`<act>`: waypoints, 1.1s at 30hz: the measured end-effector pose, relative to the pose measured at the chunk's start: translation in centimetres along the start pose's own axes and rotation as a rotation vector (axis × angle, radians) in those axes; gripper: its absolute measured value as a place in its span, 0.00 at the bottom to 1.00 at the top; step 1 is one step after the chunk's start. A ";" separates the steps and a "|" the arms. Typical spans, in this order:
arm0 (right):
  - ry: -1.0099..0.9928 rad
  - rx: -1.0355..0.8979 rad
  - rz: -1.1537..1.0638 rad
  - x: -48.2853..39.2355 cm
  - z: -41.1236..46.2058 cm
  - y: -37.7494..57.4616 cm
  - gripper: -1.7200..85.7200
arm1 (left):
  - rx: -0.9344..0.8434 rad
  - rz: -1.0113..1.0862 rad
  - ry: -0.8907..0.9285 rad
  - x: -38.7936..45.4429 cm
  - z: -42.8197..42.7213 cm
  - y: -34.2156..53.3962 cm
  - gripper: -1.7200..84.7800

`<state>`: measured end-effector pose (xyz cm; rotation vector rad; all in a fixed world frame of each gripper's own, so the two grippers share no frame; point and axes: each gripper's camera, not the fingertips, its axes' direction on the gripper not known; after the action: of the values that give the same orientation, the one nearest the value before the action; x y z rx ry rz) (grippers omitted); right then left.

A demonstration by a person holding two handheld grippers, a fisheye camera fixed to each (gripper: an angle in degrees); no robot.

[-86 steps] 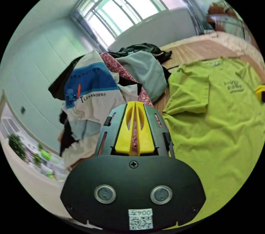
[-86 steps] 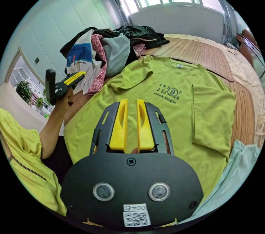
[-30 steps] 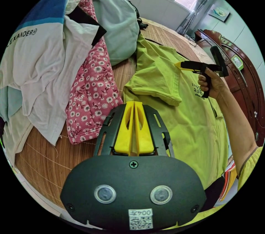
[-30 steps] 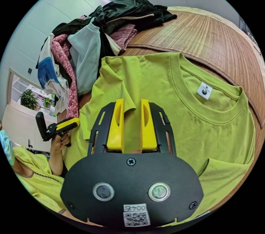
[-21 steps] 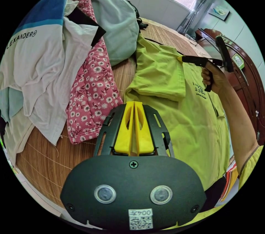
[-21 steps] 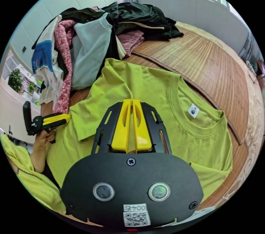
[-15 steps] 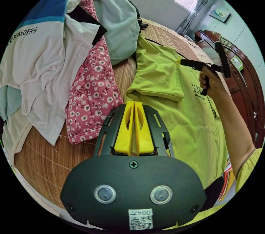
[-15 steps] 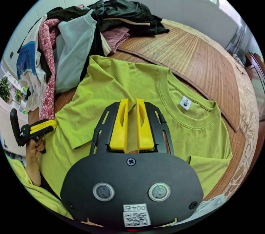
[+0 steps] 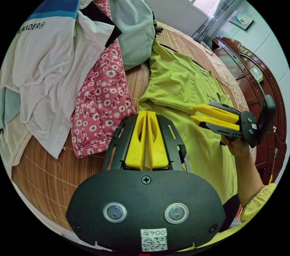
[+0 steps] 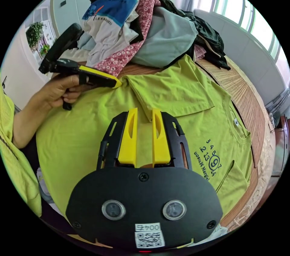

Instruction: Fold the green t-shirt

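The green t-shirt [image 9: 178, 83] [image 10: 90, 135] lies flat, print side up, on a woven mat. Its sleeve [image 10: 172, 92] is folded inward over the chest. My right gripper [image 10: 144, 111] is open, its jaws hovering just over the folded sleeve's hem with nothing held. It also appears in the left gripper view as an open gripper [image 9: 194, 113] in a hand above the shirt's body. My left gripper [image 9: 146, 112] is shut with nothing visible between its jaws. In the right gripper view the left gripper [image 10: 118, 83] points at the shirt's side edge beside the sleeve fold.
A heap of clothes [image 9: 75, 50] [image 10: 145, 26] lies right beside the shirt, with a floral piece touching its edge. The woven mat [image 9: 45, 174] [image 10: 241, 92] runs on past the collar. Dark wooden furniture [image 9: 241, 65] stands beyond the shirt.
My right gripper opened, let go of the sleeve and drew back from the shoulder toward the shirt's body. The sleeve now lies folded inward. The left gripper stayed shut.
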<state>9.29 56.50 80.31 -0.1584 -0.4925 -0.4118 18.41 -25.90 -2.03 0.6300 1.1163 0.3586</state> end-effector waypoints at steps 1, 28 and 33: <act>0.017 -0.013 -0.007 -0.4 0.4 0.1 0.11 | 0.000 -0.003 0.004 -0.1 -0.1 0.0 0.02; -0.085 -0.034 0.240 5.7 0.8 -13.4 0.05 | -0.007 -0.005 0.012 1.6 0.3 4.0 0.02; -0.137 0.015 0.293 5.5 -2.4 -14.6 0.07 | -0.009 -0.015 0.037 1.8 0.7 5.3 0.02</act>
<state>8.57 40.74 81.57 -0.2416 -0.5976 -0.1112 20.02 -21.03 0.25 0.6089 1.1539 0.3629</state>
